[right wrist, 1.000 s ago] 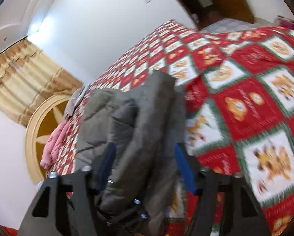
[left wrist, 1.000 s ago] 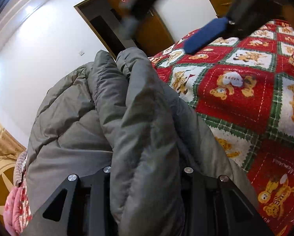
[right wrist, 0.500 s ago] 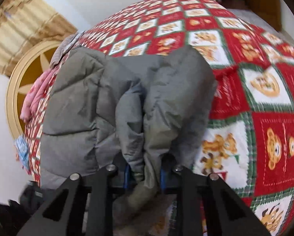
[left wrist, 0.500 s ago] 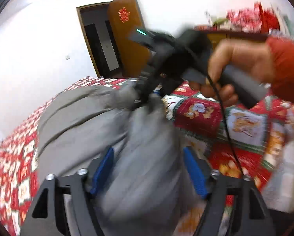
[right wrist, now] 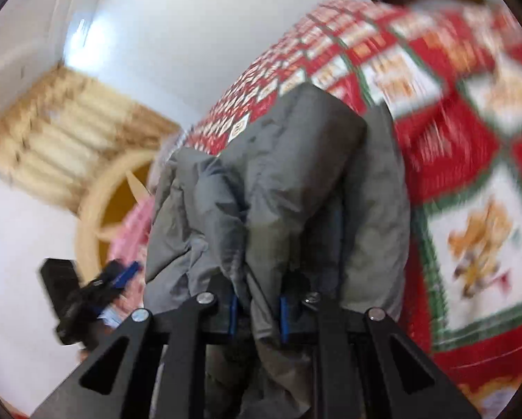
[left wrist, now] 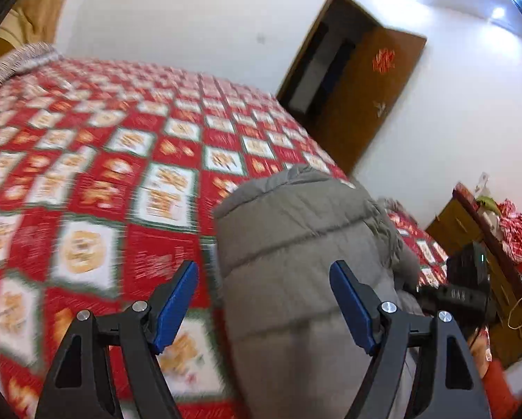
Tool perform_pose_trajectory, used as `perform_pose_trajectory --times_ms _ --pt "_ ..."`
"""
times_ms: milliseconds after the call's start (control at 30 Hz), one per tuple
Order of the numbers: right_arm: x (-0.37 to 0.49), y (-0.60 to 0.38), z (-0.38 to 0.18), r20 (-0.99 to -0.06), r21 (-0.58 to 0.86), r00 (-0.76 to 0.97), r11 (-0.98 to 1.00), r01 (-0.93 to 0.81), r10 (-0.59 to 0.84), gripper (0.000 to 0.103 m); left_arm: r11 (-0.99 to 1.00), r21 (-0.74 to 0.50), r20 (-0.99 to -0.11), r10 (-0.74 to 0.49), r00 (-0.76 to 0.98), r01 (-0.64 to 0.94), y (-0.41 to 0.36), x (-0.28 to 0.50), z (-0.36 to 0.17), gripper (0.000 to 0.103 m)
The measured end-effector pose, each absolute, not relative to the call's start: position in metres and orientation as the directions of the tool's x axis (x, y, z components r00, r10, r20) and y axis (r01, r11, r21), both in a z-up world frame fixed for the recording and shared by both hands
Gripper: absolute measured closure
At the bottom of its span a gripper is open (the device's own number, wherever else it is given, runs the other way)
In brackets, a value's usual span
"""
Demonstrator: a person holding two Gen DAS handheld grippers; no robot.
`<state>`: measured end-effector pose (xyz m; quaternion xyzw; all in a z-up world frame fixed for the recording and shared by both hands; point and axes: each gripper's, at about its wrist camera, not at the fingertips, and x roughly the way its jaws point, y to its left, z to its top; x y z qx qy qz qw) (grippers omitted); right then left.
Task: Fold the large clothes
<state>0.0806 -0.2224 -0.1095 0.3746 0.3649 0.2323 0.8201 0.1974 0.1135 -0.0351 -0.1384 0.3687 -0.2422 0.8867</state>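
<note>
White walls enclose a bedroom whose bed (left wrist: 97,160) is covered by a red patchwork quilt (left wrist: 149,244) with orange bear squares.

A grey puffer jacket (left wrist: 296,279) lies bunched on the near edge of that quilt. From the left wrist camera it rises as a quilted roll between and beyond the blue pads of the left claw (left wrist: 264,300); the claw is spread wide, its left pad (left wrist: 175,302) well clear of the fabric over bare quilt, its right pad (left wrist: 351,309) just beside the jacket's side, contact unclear. In the right wrist view the jacket (right wrist: 278,192) hangs in thick folds straight ahead of the right claw (right wrist: 257,317), whose narrow blue pads pinch a gathered fold of the grey fabric between them.

Beyond the jacket, the left view shows the right claw's dark body low at the right (left wrist: 467,286). Farther off stand an open brown door (left wrist: 365,97) and a wooden dresser (left wrist: 470,244) piled with red things. The right view shows tan curtains (right wrist: 62,129) and a round wooden headboard (right wrist: 97,209), much of it blurred.
</note>
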Motion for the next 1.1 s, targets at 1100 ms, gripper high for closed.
perform_pose_trajectory --times_ms 1100 --pt "0.082 -0.222 -0.021 -0.755 0.42 0.632 0.868 0.266 0.172 0.056 0.942 0.111 -0.662 -0.167 0.731 0.315 -0.048 0.187 -0.099 0.009"
